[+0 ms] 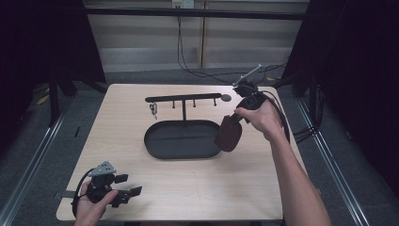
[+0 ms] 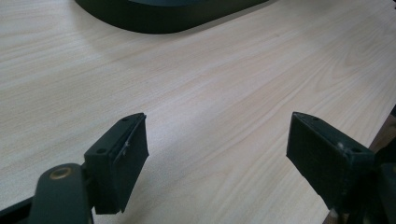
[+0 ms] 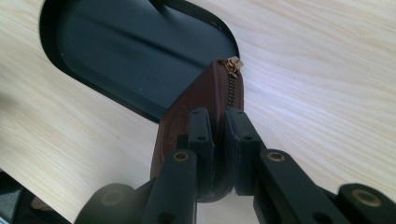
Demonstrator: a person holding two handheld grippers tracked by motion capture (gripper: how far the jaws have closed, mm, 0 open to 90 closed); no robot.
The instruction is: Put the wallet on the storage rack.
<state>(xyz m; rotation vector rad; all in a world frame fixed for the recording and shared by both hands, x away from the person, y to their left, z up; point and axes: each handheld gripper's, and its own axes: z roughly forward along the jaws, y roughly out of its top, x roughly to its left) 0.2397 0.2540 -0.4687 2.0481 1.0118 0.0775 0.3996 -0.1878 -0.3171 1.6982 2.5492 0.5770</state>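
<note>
Beside the right end of the black oval tray [image 1: 160, 149], the right hand-held gripper [image 1: 234, 118] holds a brown zippered pouch [image 1: 229, 133], clamped on its upper edge; in the right gripper view the two black jaws are closed on the pouch [image 3: 187, 116] from either side, with its brass zipper pull [image 3: 233, 64] pointing toward the tray [image 3: 130, 51]. The pouch hangs off the worktop [image 1: 263, 188], overlapping the tray's right rim in the high view. Behind the tray stands a black hook rack [image 1: 184, 99] with a set of keys [image 1: 153, 110] hanging near its left end.

Well away from the tray, at the worktop's near left corner, the left hand-held gripper [image 1: 126, 192] rests low with its jaws spread wide and nothing between them; the left gripper view shows bare wood [image 2: 210, 93] between its pads and the tray's wall [image 2: 159, 21] far ahead.

The step in hand looks like carrying the pouch to the tray. The next move probably calls for bringing it leftward over the tray's floor, lowering until it rests flat inside the rim, then releasing. Care is needed to clear the rim and the rack's post.
</note>
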